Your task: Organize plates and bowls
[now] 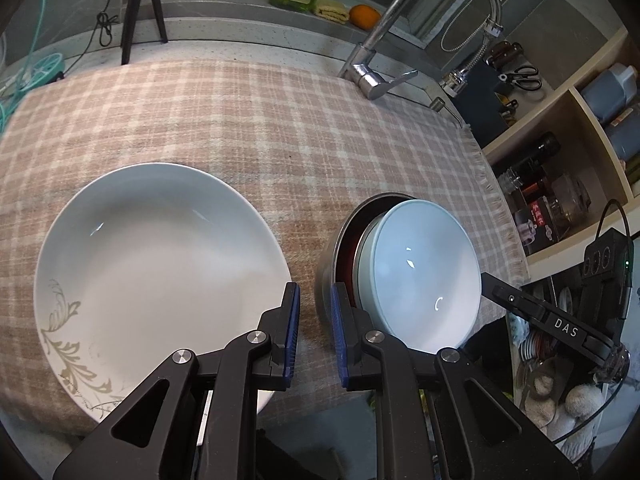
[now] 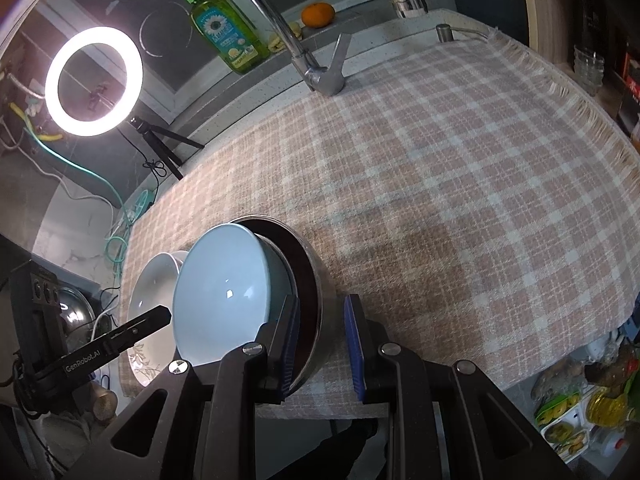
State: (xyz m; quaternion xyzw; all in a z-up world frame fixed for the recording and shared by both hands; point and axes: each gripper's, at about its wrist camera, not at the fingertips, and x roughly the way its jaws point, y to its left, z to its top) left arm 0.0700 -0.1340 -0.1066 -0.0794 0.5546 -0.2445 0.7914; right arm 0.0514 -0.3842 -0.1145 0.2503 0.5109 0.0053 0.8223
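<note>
Home kitchen: faucet (image 1: 404, 28), dish soap (image 2: 226, 28), pantry shelves (image 1: 560, 152).

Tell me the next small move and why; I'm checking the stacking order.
Probably close the right gripper on the steel bowl's rim: its open jaws already straddle that rim, the blue bowl sits tilted inside it, and the left gripper is open, holding nothing.

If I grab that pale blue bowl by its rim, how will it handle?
The pale blue bowl looks glazed and glossy, so probably slick against the pads and breakable if dropped. It sits tilted inside the steel bowl, so it may rock or slide as it lifts. Likely rigid, fairly heavy.
</note>
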